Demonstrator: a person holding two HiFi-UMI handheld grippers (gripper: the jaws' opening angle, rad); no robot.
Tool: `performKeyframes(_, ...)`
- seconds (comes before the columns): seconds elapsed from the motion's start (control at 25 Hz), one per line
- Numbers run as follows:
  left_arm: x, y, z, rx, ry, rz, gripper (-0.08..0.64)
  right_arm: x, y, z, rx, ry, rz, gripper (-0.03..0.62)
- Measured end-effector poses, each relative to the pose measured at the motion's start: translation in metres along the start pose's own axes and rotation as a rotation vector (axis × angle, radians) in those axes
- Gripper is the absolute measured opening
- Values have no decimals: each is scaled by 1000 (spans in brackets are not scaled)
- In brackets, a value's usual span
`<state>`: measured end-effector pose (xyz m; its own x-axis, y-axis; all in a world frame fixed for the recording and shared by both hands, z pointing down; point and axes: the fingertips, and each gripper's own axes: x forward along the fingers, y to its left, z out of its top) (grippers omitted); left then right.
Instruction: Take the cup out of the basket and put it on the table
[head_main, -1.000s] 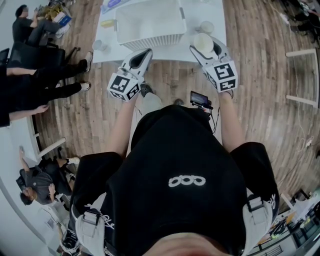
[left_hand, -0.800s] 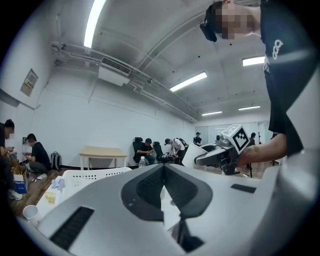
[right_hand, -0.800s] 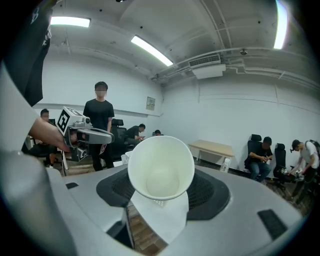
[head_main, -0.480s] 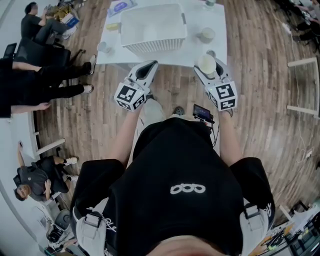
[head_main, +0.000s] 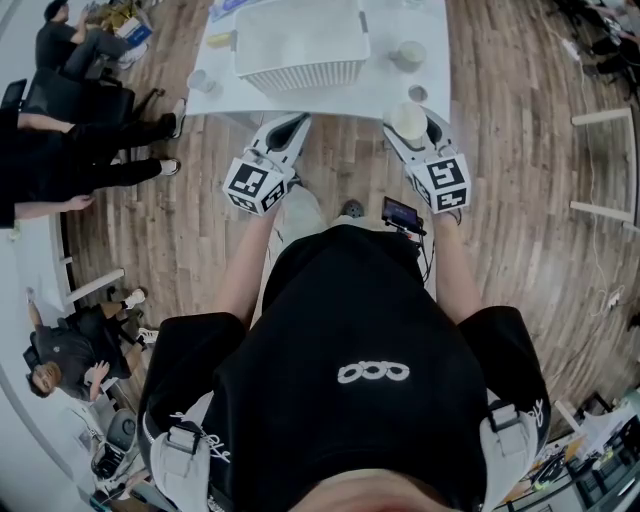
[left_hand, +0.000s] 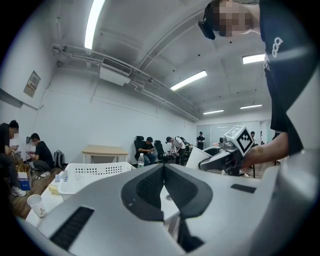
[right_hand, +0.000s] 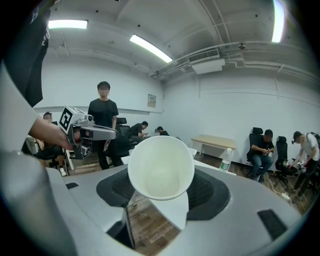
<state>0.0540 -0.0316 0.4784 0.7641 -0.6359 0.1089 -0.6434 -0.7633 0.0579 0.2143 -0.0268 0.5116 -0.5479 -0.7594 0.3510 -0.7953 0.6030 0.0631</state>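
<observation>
A white paper cup (head_main: 408, 121) (right_hand: 161, 167) sits between the jaws of my right gripper (head_main: 405, 112) (right_hand: 161, 175), which is shut on it. The cup lies tilted with its open mouth towards the gripper camera, level with the white table's (head_main: 370, 90) near edge. The white slatted basket (head_main: 300, 45) (left_hand: 92, 172) stands on the table, ahead of my left gripper (head_main: 297, 122) (left_hand: 163, 167). That gripper is shut with nothing in it and hangs just short of the table edge. Each gripper shows in the other's view.
Another paper cup (head_main: 408, 55) and a small round lid (head_main: 418, 94) stand on the table's right part; a cup (head_main: 200, 80) (left_hand: 35, 205) stands at its left. Several seated people (head_main: 70, 150) and chairs are to the left, on the wooden floor.
Both grippers have drawn back a little from over the table towards its near edge. The cup has stayed in the right gripper.
</observation>
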Motion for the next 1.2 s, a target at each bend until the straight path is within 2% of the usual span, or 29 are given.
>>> performKeyframes(1.2,-7,0,-5,2,-2,12,9,2,8,-12,-11,27,14,293)
